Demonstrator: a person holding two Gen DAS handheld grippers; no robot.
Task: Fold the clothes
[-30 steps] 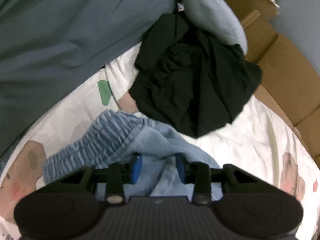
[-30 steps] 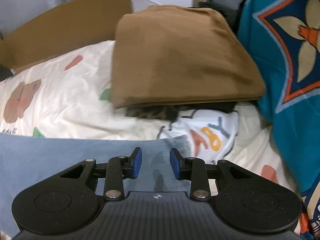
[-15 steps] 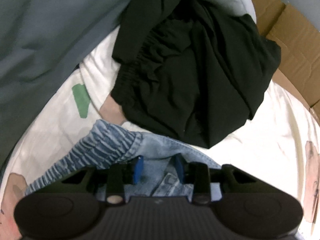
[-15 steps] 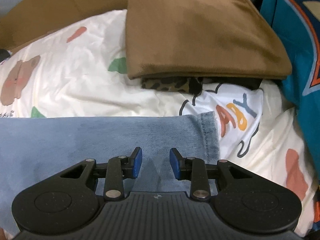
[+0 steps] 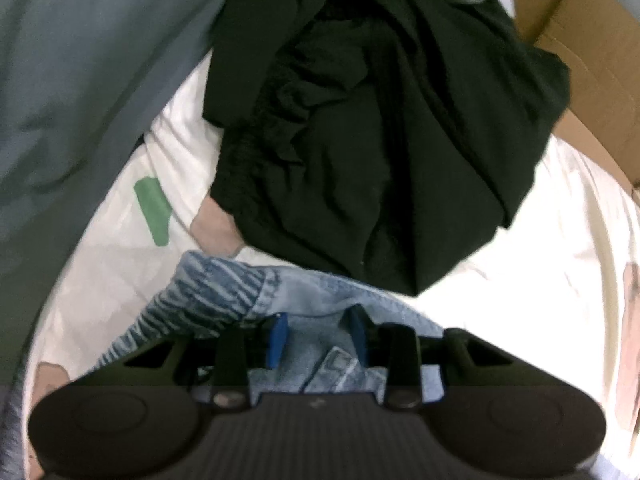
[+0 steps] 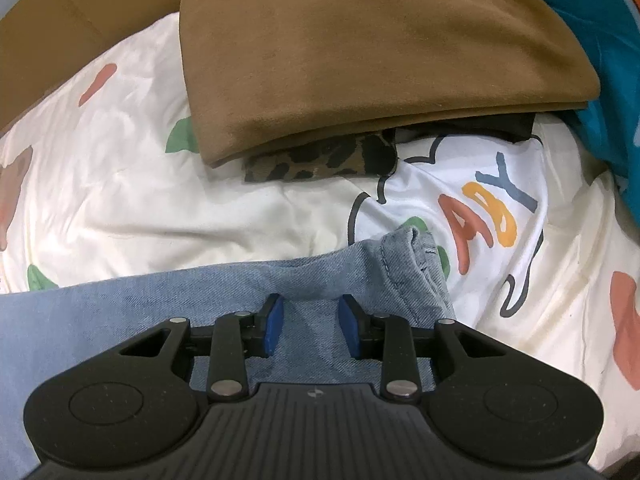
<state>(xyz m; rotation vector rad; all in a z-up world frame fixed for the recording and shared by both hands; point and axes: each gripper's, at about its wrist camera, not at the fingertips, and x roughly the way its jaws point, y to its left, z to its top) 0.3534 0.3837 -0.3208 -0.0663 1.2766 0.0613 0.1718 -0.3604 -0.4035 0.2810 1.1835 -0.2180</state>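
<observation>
We saw the left gripper (image 5: 318,334) pinching the elastic waistband end of the light-blue jeans (image 5: 224,300) on the white printed bedsheet (image 5: 560,280), just below a crumpled black garment (image 5: 380,140). The right gripper (image 6: 310,324) was clamped on a raised fold near the jeans' hem (image 6: 408,268), before a folded brown garment (image 6: 360,48).

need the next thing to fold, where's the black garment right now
In the left wrist view the black garment lies crumpled on the white printed sheet, just beyond the jeans, with grey bedding on its left and cardboard on its right.
</observation>
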